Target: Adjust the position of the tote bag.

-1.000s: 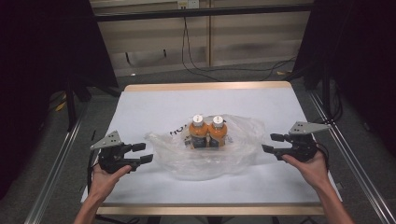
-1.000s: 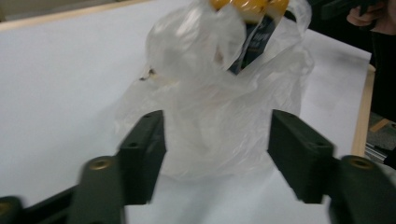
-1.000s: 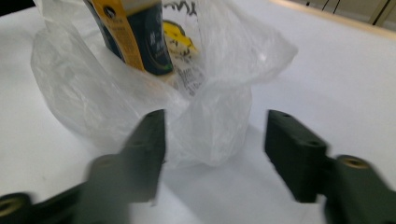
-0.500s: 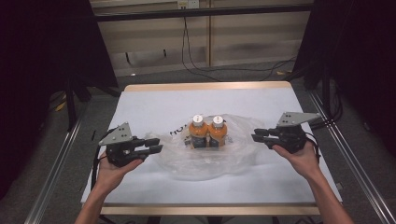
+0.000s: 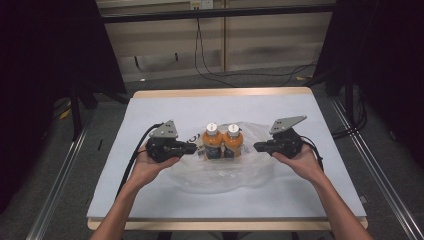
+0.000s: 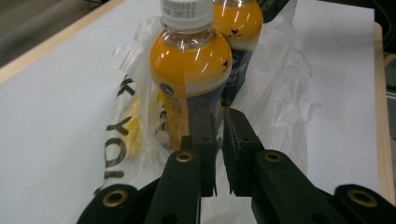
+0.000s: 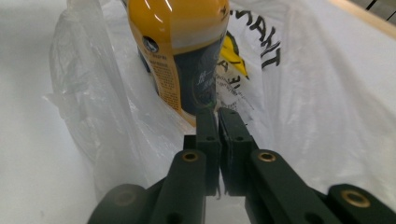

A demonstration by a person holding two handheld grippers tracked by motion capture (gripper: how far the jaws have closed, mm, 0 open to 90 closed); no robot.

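Now your left hand-held gripper and right hand-held gripper flank the two orange bottles, which stand upright, side by side, in the clear plastic bag at the middle of the table. Both pairs of jaws have just been closing. Each now stands nearly shut at the bag's edge, the left on film, while the right's hold on plastic can't be told.

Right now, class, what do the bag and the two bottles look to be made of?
Bag: thin clear plastic film, glossy; it crinkles and the white cloth shows through. Bottles: likely clear hard plastic, shiny; orange drink is visible inside with bright highlights, under white, probably plastic, caps.
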